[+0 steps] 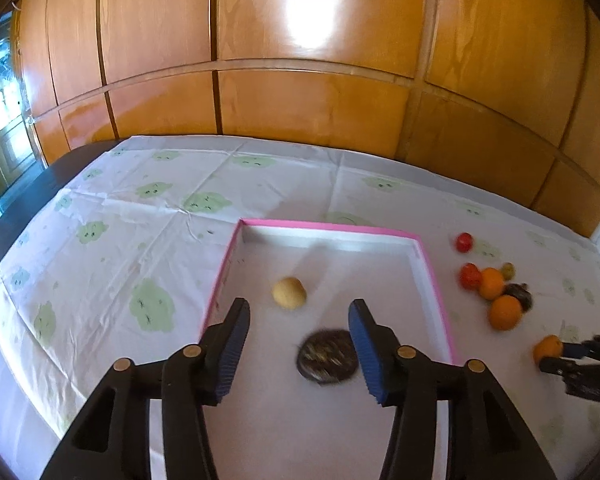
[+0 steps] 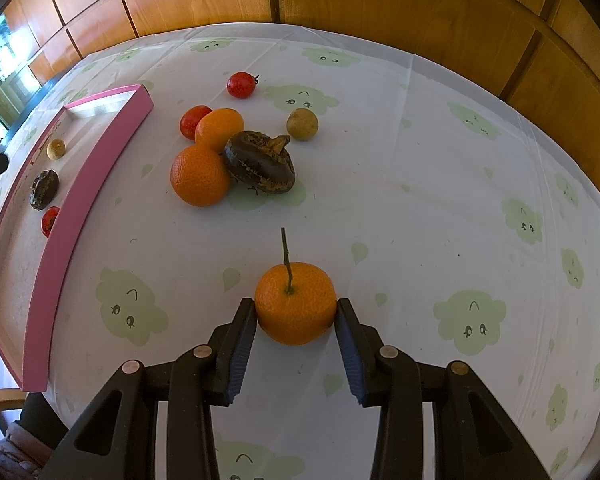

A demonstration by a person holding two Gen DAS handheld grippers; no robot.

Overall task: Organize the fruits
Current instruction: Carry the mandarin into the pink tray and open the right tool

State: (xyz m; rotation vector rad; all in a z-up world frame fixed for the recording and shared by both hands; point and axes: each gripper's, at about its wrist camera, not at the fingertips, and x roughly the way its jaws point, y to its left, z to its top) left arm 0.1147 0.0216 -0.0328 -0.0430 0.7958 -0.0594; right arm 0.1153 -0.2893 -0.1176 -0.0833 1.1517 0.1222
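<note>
Tongs in your right hand (image 2: pixel 296 312): both pads pressed against a stemmed orange (image 2: pixel 295 304) that sits on the cloud-print tablecloth (image 2: pixel 420 200), stem pointing away from you. Your left tongs (image 1: pixel 299 320) hang apart over the pink-rimmed tray (image 1: pixel 434 276), holding nothing; a dark, blurred fruit (image 1: pixel 327 355) lies on the tray floor just beside the right pad, a small yellow fruit (image 1: pixel 289 292) farther in. Outside the tray's right wall you have a loose cluster: two oranges (image 2: pixel 200 175), red tomatoes (image 2: pixel 242 85), another dark fruit (image 2: pixel 260 162).
</note>
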